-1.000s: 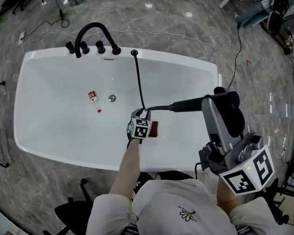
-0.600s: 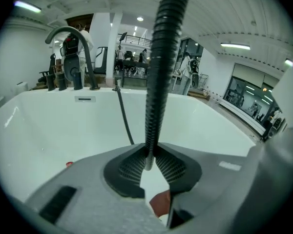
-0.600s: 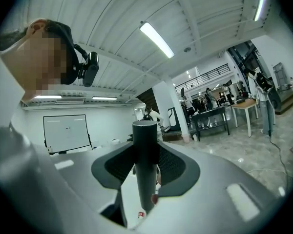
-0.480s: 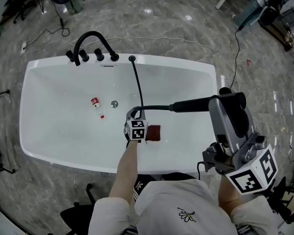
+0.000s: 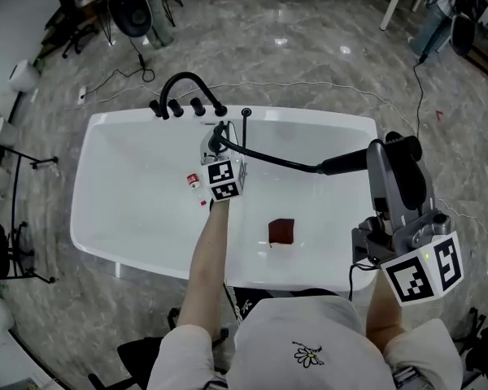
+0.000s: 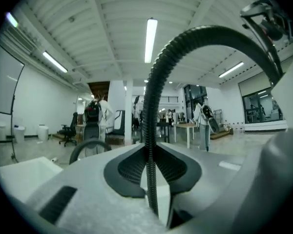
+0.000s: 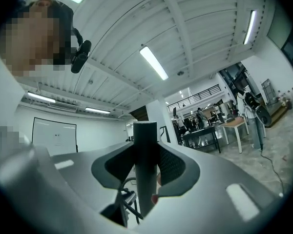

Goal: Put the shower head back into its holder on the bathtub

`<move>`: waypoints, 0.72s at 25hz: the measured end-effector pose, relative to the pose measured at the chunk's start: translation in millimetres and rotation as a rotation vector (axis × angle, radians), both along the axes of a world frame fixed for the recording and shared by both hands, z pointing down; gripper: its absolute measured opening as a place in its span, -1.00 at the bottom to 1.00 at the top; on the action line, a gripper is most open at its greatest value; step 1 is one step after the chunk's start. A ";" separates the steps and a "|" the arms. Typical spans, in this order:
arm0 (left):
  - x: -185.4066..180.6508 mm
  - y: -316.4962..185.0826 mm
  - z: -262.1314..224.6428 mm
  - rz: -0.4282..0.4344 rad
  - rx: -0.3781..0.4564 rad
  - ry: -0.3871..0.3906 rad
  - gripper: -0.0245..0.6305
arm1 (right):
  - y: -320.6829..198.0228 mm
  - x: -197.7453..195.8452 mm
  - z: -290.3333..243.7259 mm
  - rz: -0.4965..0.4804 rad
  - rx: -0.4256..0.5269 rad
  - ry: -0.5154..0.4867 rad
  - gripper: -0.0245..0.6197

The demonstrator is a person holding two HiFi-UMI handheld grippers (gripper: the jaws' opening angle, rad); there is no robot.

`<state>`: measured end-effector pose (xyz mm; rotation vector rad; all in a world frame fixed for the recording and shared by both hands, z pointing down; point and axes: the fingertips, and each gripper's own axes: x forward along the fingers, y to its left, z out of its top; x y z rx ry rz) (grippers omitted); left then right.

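Surface: white bathtub (image 5: 114,201) on grey marbled floor (image 5: 309,55); black faucet (image 5: 187,88) on tub's far rim, upper left of centre.
Room: big open hall, white ribbed ceiling w/ strip lights, tables + chairs, ppl far off.
In tub: dark red square item (image 5: 282,231) on the bottom, lower mid; small bottle (image 5: 193,180) partly behind marker cube of left gripper (image 5: 215,142).
Head view only: tub, faucet, both arms, black rim socket (image 5: 246,113) just right of faucet.
Gripper views only: ceiling + hall; right gripper view also has whiteboard (image 7: 53,133) at mid left.
Left gripper state: clenched on ribbed black hose (image 6: 156,82), jaws just been closing; hose rises betw. pads, arcs to upper right.
Right gripper (image 5: 381,153) state: clamped on shower head (image 5: 342,163) by its handle; dark bar upright betw. pads.
Shower head pos: mid-right of head view, over tub's right part, sticking left out of right gripper; apart from rim socket. Hose runs from it to left gripper, which sits near socket.
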<state>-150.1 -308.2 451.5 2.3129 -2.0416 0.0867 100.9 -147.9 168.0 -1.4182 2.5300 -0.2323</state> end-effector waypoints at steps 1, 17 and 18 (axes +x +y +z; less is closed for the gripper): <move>3.6 -5.9 -30.3 0.009 0.063 -0.012 -0.75 | 1.2 2.4 -2.8 -0.007 0.009 -0.024 -0.50; 81.6 -116.8 -216.3 0.190 0.379 -0.290 -0.74 | -34.9 49.4 -8.7 0.035 0.064 -0.170 -0.50; 81.3 -124.7 -208.1 0.189 0.363 -0.293 -0.74 | -40.8 50.5 -5.6 0.039 0.060 -0.166 -0.50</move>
